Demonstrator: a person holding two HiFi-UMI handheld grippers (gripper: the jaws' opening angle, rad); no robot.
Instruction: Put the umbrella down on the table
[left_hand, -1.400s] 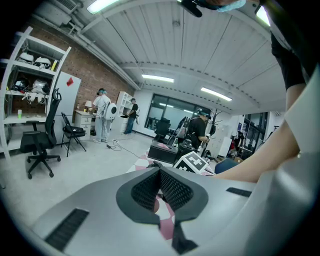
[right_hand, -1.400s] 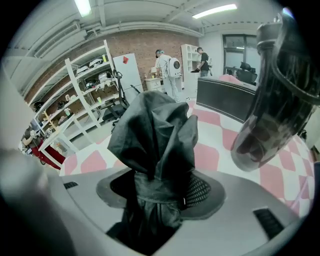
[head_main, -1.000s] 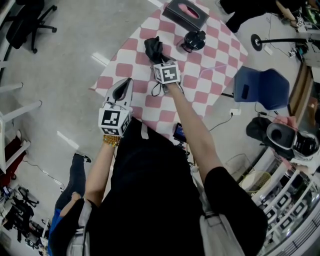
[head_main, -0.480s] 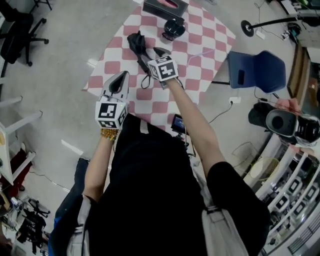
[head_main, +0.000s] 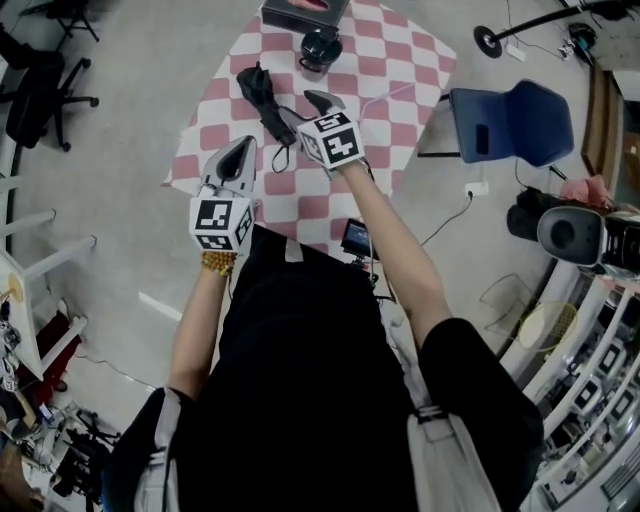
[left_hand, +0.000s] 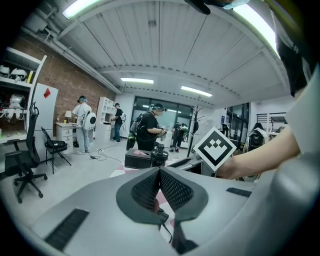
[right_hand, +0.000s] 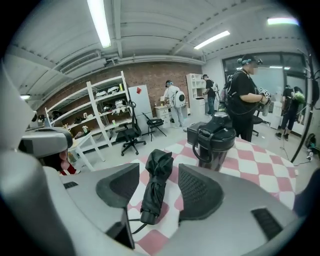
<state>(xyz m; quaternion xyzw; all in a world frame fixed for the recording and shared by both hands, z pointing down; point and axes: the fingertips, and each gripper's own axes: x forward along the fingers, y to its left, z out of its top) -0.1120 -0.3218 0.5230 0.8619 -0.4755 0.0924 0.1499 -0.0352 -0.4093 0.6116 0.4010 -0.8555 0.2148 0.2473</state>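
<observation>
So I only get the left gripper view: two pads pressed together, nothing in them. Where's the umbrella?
Observer: The folded black umbrella lies flat on the checked table, right in front of the right gripper.
Operator: Is that one holding it?
Observer: No. Its jaws stand apart, one on each side of the umbrella, with a gap showing on both sides.
Operator: Which way does it lie?
Observer: The handle end with the strap faces the person.

Umbrella (folded, black) between parted claw
</observation>
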